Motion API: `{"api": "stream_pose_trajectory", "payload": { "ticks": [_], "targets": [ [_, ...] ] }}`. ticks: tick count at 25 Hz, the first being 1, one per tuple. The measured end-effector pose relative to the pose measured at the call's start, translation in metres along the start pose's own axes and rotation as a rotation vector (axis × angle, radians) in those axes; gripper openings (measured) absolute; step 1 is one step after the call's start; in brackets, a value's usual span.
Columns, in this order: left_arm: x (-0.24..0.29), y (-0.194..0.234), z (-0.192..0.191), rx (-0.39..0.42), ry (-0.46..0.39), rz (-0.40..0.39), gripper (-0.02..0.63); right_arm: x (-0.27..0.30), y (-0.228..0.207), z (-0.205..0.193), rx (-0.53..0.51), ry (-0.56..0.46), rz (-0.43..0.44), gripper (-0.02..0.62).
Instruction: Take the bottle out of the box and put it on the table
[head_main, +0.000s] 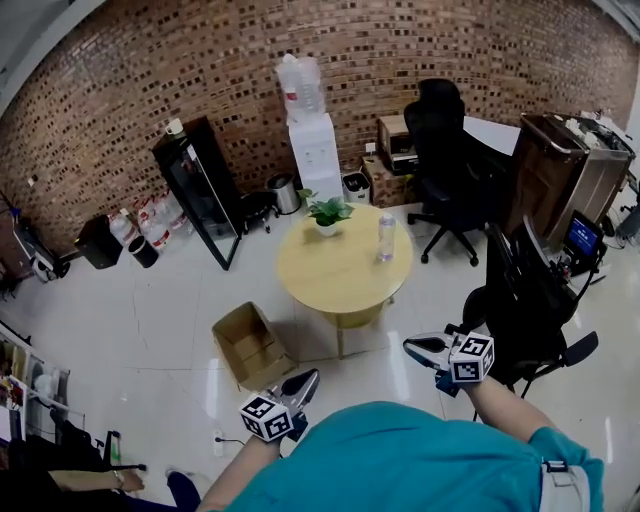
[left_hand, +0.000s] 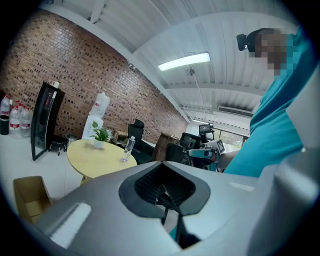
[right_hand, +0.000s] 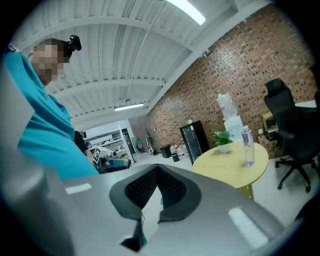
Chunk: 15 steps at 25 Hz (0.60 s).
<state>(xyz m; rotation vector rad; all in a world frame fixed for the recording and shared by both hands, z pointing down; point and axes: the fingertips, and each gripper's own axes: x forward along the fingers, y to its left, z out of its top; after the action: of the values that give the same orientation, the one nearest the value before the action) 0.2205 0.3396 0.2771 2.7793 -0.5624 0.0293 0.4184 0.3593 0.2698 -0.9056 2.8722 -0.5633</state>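
Note:
A clear plastic bottle (head_main: 386, 238) stands upright on the round yellow table (head_main: 330, 275); it also shows as the bottle (left_hand: 129, 148) and the bottle (right_hand: 246, 145). An open cardboard box (head_main: 251, 345) sits on the floor left of the table, and its inside looks empty. My left gripper (head_main: 306, 380) is held close to my body, near the box's right corner, jaws shut on nothing (left_hand: 162, 190). My right gripper (head_main: 412, 347) hangs right of the table, also shut and empty (right_hand: 157, 187). The two grippers point roughly toward each other.
A potted plant (head_main: 328, 212) stands on the table's far side. Behind are a water dispenser (head_main: 313, 150), a black glass-door cabinet (head_main: 200, 190) and a black office chair (head_main: 445, 160). Another black chair (head_main: 530, 300) is close to my right gripper.

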Motion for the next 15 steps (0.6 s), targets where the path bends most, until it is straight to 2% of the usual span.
{"api": "stream_pose_trajectory", "payload": {
  "ticks": [7, 15],
  "targets": [
    [-0.025, 0.014, 0.021, 0.019, -0.032, -0.010, 0.000, 0.022, 0.014, 0.008, -0.086, 0.032, -0.049, 0.000],
    [-0.039, 0.019, 0.022, 0.006, -0.032, -0.014, 0.000, 0.036, 0.026, 0.006, -0.096, 0.044, -0.040, 0.000]
  ]
}}
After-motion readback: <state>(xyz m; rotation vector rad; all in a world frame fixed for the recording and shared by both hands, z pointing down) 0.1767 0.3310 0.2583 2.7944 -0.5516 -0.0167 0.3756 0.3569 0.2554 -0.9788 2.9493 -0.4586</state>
